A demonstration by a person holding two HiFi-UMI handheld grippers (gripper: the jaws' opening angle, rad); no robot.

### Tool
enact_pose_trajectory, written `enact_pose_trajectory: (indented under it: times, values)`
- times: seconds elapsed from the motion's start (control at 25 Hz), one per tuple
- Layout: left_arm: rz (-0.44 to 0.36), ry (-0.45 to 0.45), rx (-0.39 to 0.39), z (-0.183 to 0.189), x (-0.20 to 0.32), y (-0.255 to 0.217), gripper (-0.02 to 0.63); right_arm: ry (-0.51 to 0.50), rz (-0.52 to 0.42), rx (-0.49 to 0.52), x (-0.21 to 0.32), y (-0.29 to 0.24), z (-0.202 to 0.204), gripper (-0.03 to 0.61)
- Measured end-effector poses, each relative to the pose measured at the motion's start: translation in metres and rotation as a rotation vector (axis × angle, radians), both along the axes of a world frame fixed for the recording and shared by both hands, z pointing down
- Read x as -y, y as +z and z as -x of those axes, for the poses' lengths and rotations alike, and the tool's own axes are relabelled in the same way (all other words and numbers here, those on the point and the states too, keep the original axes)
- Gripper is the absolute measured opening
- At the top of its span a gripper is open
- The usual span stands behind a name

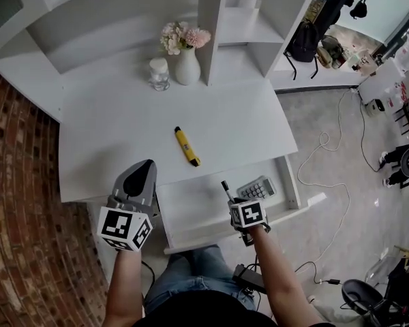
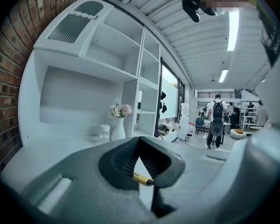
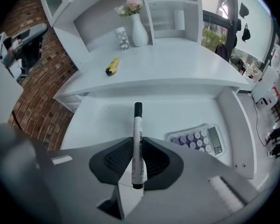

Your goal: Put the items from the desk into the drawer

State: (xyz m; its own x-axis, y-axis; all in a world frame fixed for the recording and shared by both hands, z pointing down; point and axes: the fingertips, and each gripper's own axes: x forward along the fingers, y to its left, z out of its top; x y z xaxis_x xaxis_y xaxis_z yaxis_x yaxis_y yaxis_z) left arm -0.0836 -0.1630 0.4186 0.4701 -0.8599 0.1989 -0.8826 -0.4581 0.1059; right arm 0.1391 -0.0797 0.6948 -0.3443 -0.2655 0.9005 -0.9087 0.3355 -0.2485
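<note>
Right gripper view: marker [image 3: 138,125] pinched between right gripper [image 3: 138,141] jaws, tip forward over drawer [image 3: 107,120], calculator [image 3: 198,139] alongside.

Figure: a mock study corner inside an open workplace. I see a white shelved worktop [image 1: 123,135] and flower vase [image 1: 187,67] ahead of my left tongs [image 1: 148,164], with a brick wall [image 1: 20,182] to their left. Floor cables [image 1: 322,140] lie right of my right tongs [image 1: 230,199]. Strip lights [image 2: 233,29] and a backpacked person [image 2: 217,118] are beyond.
</note>
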Motion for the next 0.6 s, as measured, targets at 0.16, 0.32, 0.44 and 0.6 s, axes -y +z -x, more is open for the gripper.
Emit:
enact_pose_trajectory:
  times: [0.16, 0.32, 0.44, 0.6]
  values:
    - [0.016, 0.012, 0.013, -0.005, -0.004, 0.008, -0.002, 0.012, 0.059, -0.027, 0.006, 0.03, 0.002, 0.081]
    - [0.031, 0.011, 0.036, -0.005, -0.006, 0.013, -0.002, 0.012, 0.101, -0.062, 0.012, 0.054, 0.003, 0.081]
    - [0.035, -0.002, 0.049, -0.001, -0.006, 0.015, -0.002, 0.019, 0.133, -0.243, 0.013, 0.066, -0.031, 0.081]
    - [0.046, -0.036, 0.061, 0.011, -0.009, 0.017, -0.002, 0.0, 0.17, -0.217, 0.011, 0.085, -0.021, 0.081]
